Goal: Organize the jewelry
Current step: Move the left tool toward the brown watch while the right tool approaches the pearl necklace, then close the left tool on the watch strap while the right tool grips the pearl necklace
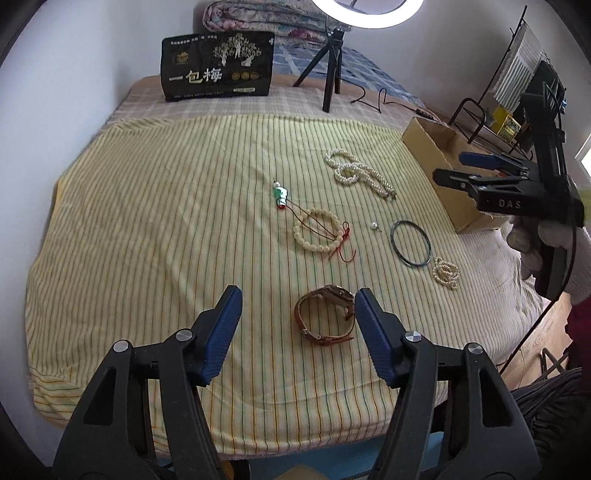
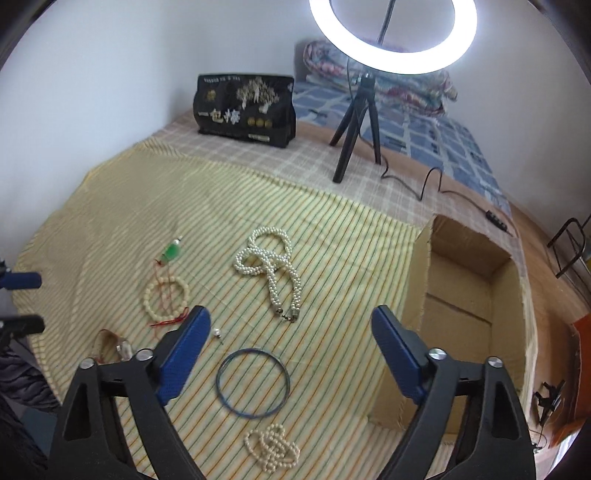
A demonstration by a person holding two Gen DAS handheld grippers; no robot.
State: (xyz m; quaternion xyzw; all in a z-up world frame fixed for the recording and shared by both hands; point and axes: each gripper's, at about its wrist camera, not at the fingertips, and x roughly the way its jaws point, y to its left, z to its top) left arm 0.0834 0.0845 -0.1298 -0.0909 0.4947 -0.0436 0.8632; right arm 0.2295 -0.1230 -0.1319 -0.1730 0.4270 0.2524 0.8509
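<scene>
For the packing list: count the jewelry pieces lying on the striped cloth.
7: watch nearest; beaded bracelet; green pendant behind it; pearl rope farthest; single pearl; blue bangle; small pearl strand near the cardboard box, which looks empty.

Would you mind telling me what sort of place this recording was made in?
Most likely a bedroom set up for filming: the jewelry lies on a striped cloth spread over a bed, with a folded quilt and blue checked bedding beyond, and a ring light on a small tripod stands on it.
</scene>
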